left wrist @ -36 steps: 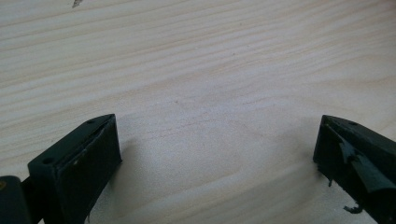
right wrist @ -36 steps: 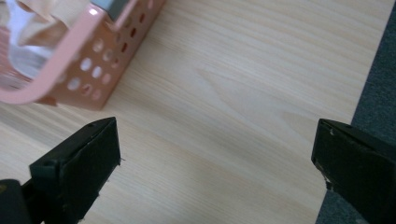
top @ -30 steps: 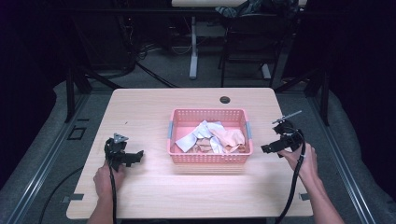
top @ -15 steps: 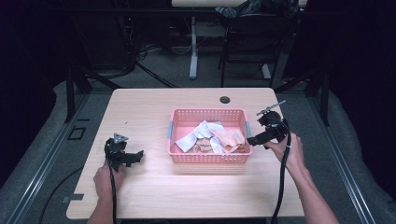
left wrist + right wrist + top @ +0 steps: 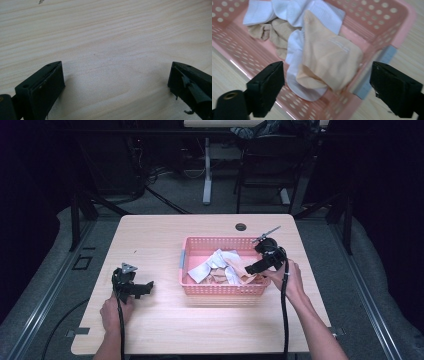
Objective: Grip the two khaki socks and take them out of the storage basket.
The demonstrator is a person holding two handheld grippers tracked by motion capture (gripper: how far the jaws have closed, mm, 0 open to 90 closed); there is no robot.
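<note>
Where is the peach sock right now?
The peach sock lies in the pink basket on a white sock, at the basket's right end near the right gripper.

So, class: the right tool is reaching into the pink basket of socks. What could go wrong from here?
1. The peach sock lies tangled over a white sock, so the right tool, whose jaws have just been closing a little with nothing gripped, may lift both.
2. One jaw hangs near the pink basket rim and could snag it and drag the basket.
</note>
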